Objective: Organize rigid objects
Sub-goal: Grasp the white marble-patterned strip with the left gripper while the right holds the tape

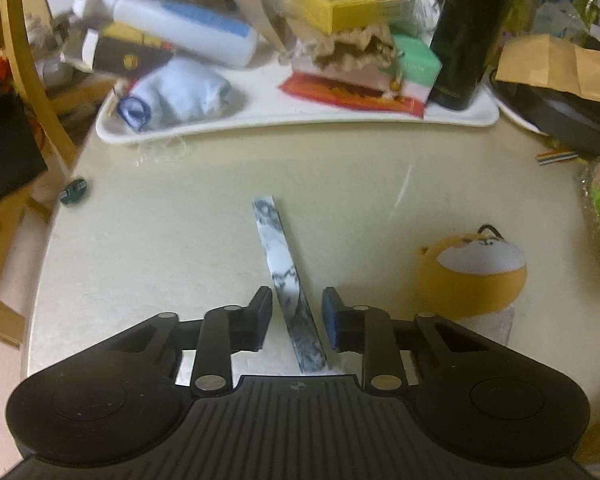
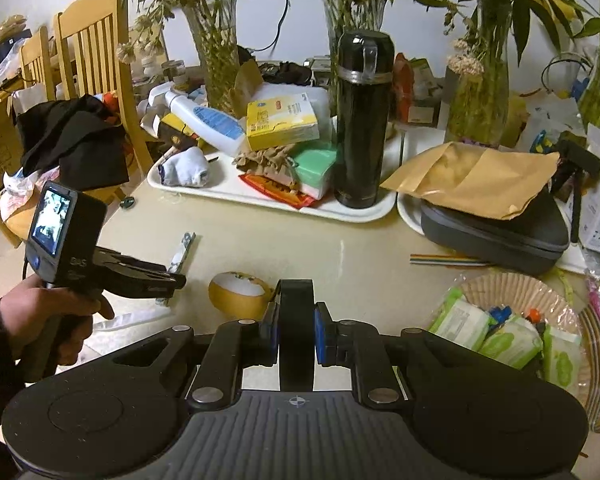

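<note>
Straddling the marbled flat bar [image 1: 286, 280] on the table [image 1: 180, 248] with my left gripper [image 1: 296, 312]; jaws narrow, pads not yet touching. Right gripper [image 2: 296, 332] is clamped on a black disc [image 2: 297, 320]. Next: finish the pinch, lift toward the white tray [image 1: 260, 116].

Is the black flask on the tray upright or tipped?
Upright. The black flask stands on its base on the white tray, cap on top.
</note>
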